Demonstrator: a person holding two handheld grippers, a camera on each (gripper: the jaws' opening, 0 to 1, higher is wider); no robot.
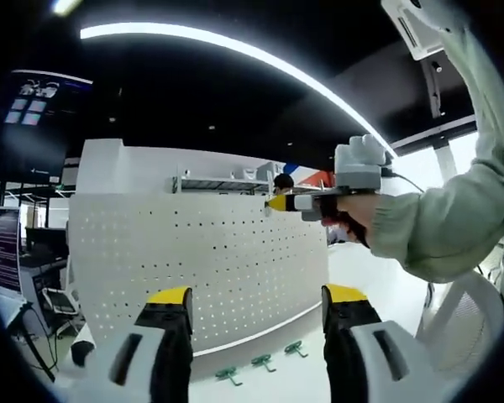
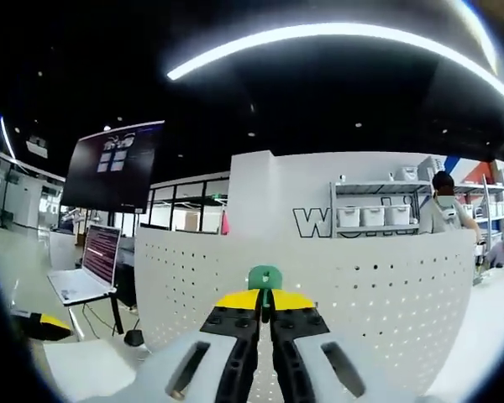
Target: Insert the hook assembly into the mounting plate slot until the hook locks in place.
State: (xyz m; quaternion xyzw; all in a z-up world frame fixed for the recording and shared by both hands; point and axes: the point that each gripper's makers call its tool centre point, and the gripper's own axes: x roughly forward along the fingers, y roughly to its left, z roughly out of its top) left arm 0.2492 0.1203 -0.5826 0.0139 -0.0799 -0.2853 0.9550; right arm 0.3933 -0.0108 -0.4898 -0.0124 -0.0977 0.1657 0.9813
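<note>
Right gripper view: jaws pinched narrow on a green hook (image 2: 265, 276), its rounded head poking up just past the yellow tips of the right gripper (image 2: 265, 300), close before the white pegboard (image 2: 336, 294) and near its upper rows of holes. Cannot tell whether the hook's prongs already touch the board or sit just short of it. Left gripper view: left gripper (image 1: 256, 306) hanging low with jaws wide apart and nothing between them, pointed at the same board; right gripper (image 1: 279, 203) reaching in from the right at the board's top edge, held level by a hand (image 1: 353, 214) with a pale green sleeve (image 1: 445, 218) bent down from above. Three more green spare hooks (image 1: 263, 363) lying on the table at the board's foot. Likely risks from here: prongs meeting the sheet between holes and skating sideways if the approach is not square; hook twisting in the narrow pinch, since only its lower part seems clamped; pushing hard high up on a free-standing panel and tipping or shifting it, with the left gripper not bracing it; letting go before the hook seats, dropping it behind the board. Wrist straight, forearm raised, elbow out to the right.
</note>
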